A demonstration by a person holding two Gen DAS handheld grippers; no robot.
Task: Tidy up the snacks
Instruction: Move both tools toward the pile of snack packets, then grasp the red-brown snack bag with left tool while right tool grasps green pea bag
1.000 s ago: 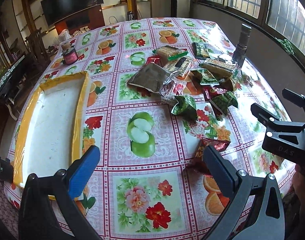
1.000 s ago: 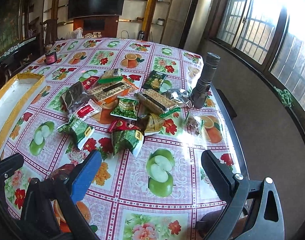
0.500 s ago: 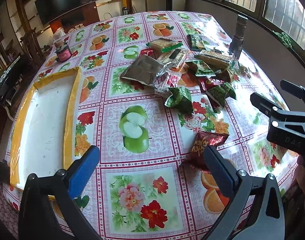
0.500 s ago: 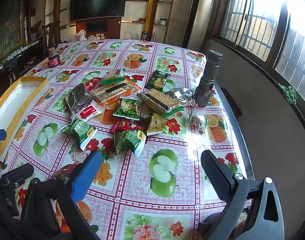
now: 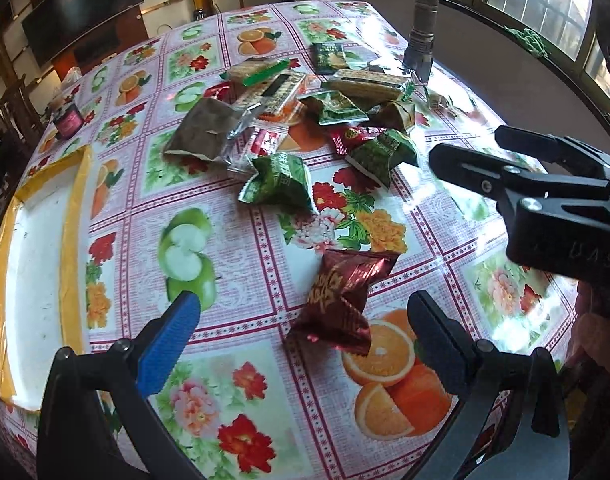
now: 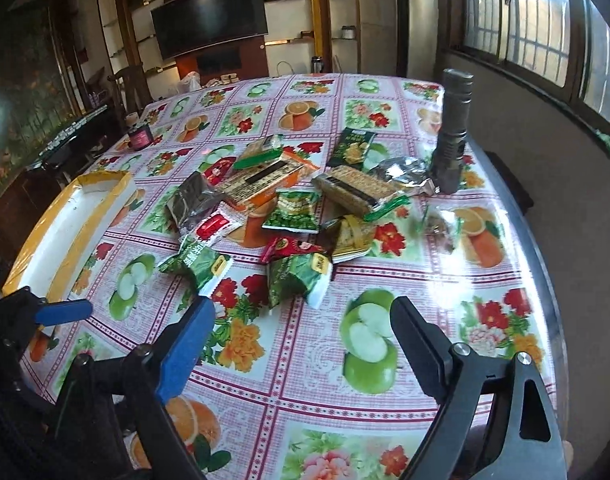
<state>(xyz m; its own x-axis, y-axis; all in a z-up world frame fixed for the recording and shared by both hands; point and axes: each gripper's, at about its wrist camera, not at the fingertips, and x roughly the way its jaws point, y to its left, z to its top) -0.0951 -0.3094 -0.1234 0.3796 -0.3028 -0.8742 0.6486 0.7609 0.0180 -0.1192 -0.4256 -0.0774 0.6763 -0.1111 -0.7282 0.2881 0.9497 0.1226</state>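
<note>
While both grippers hang over its near edge, the table (image 5: 241, 392) under a floral and fruit-print oilcloth takes up most of each view.

Tray (image 5: 33, 264): white, shallow, rimmed in yellow tape, lying flat at the table's left side, well apart from the snacks; nothing shows inside it.

Snack pile (image 6: 305, 208): a loose heap of wrapped packets near the table's middle, overlapping one another; among them long cracker packs, a dark foil pouch and small green and red sachets.

Flashlight (image 6: 453, 128): dark metal, standing upright just beside the far right of the pile.

Left gripper (image 5: 301, 320): jaws spread wide, one blue pad and one black, pressing on nothing. A dark red packet (image 5: 345, 296) lies on the cloth in the gap between them, apart from the heap; contact with either pad cannot be made out.

Right gripper (image 6: 301, 324): jaws wide but closing, with nothing between them except bare cloth. A green packet (image 6: 297, 280) lies just beyond its tips at the pile's near edge.

Second green packet (image 6: 197, 260): lying to the left of the first, near the heap.

Small dark jar (image 6: 140, 136): standing at the far left of the table, well away from everything else.
</note>
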